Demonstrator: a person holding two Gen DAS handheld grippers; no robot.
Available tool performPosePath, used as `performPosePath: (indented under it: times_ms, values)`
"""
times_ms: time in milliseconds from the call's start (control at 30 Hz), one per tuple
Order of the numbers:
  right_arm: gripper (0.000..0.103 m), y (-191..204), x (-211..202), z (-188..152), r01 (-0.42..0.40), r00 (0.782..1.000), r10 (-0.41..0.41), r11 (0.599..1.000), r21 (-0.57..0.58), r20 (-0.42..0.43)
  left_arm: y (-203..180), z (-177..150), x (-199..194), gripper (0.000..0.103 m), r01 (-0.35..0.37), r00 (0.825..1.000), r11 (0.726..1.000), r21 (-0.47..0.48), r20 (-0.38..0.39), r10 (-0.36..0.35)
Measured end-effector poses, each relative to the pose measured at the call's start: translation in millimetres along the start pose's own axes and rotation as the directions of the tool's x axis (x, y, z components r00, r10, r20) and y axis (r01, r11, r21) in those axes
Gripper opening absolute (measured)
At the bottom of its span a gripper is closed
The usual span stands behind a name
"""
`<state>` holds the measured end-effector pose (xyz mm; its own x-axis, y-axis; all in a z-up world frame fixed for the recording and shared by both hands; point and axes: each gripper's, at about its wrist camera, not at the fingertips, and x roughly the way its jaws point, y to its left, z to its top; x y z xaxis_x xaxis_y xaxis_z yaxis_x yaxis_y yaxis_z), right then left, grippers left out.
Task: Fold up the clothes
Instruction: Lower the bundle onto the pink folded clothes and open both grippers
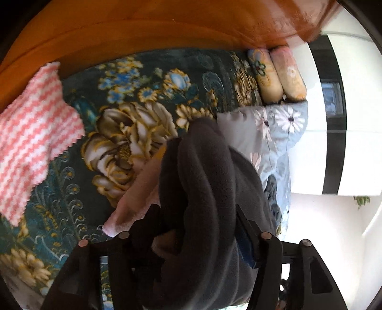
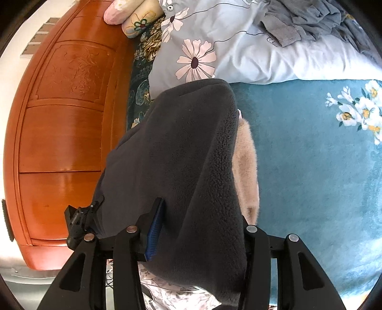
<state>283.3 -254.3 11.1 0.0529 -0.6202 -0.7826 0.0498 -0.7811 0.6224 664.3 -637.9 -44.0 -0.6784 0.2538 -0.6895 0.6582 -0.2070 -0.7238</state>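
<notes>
- The left gripper [image 1: 198,214] has the dark grey fleece garment [image 1: 205,181] bunched in thick folds between its fingers; whether the pads actually press on the cloth I cannot tell, as the folds cover them.
- A pale pink lining [image 1: 136,200] of the garment spills out just left of the left gripper's left finger, onto the dark floral blanket [image 1: 133,124].
- Further left of that gripper lies a pink-and-white striped towel [image 1: 33,133], well apart from the garment, with open blanket between them.
- Beyond it runs the orange wooden headboard [image 1: 143,26], with two rolled pillows [image 1: 277,74] ahead and to the right.
- To its right a light blue daisy-print quilt [image 1: 279,128] comes close up against the fleece.
- The right gripper [image 2: 200,214] is clamped on the same grey fleece [image 2: 181,147], which fills the gap between its fingers and drapes forward over them.
- The left finger's blue pad [image 2: 155,229] shows at the cloth's edge.
- The pink lining [image 2: 248,167] peeks out just right of the fleece.
- Right of the right gripper the teal flowered bedspread [image 2: 310,167] lies bare and roomy.
- Ahead sits the quilt [image 2: 238,47] with a crumpled grey garment [image 2: 310,21] on it.
</notes>
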Motion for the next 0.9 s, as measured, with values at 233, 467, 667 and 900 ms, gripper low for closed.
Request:
performPosePath:
  times_ms: [233, 467, 667, 900]
  values:
    - [0.050, -19, -34, -8, 0.057, 0.998, -0.058, 0.998, 0.024, 0.029, -11, 1, -45, 0.067, -0.127, 0.986, 0.990, 0.059, 0.118, 0.119]
    - [0.050, -5, -64, -6, 0.227, 0.971, -0.224, 0.974, -0.025, 0.087, -93, -47, -56, 0.068, -0.276, 0.960, 0.864, 0.420, 0.166, 0.225]
    - [0.050, 89, -34, -24, 0.220, 0.975, -0.208, 0.923, -0.317, 0.073, -124, -97, -1, 0.068, -0.264, 0.959, 0.785, 0.560, 0.066, 0.275]
    - [0.050, 121, 26, -61, 0.290, 0.941, -0.338, 0.795, -0.533, 0.008, -116, -129, 41, 0.068, -0.380, 0.890, 0.624, 0.683, 0.087, 0.447]
